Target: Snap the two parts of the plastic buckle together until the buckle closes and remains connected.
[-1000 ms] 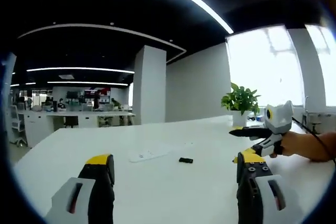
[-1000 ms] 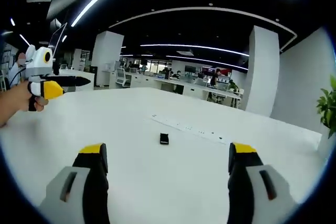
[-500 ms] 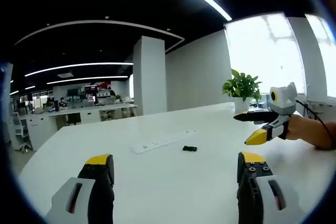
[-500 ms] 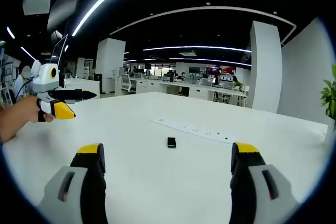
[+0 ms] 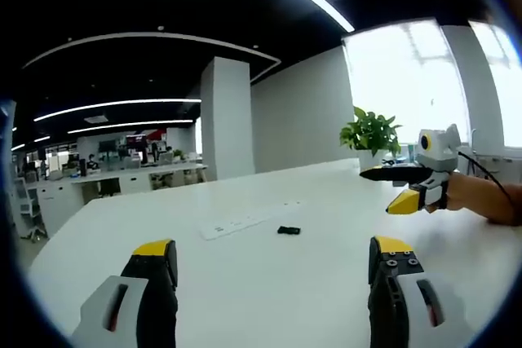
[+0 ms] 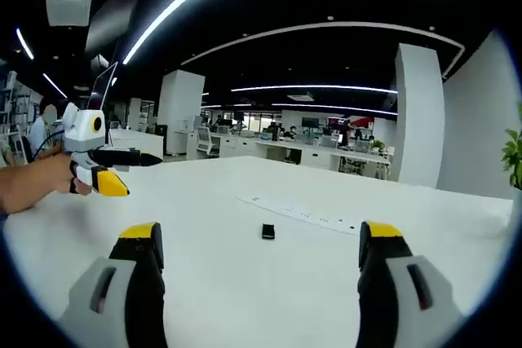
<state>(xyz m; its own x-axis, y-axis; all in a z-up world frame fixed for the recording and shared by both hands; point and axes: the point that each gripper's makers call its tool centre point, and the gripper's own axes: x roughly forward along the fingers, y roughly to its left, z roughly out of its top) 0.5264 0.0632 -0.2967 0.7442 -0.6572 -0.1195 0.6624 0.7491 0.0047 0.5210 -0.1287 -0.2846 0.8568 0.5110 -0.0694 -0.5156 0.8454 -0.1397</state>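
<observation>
A small black plastic buckle (image 5: pixel 288 231) lies on the white table (image 5: pixel 310 283), ahead of my left gripper (image 5: pixel 273 248), whose yellow-tipped jaws stand wide open with nothing between them. The buckle (image 6: pixel 268 231) lies just beyond my right gripper (image 6: pixel 259 234), also open and empty. It is too small to tell whether its two parts are joined. The right gripper (image 5: pixel 377 191) hovers over the table at the right of the left gripper view, held by a hand (image 5: pixel 481 201). The left gripper (image 6: pixel 142 175) hangs at the left of the right gripper view, jaws apart.
A long white power strip (image 5: pixel 249 219) lies just behind the buckle, also seen as the power strip (image 6: pixel 302 213). A potted plant (image 5: pixel 371 132) stands at the table's far edge by the window. Office desks and a white pillar (image 5: pixel 224 120) lie beyond.
Both cameras have shifted a little. Each gripper has risen off the table in the other's view. The buckle and power strip have stayed where they lay.
</observation>
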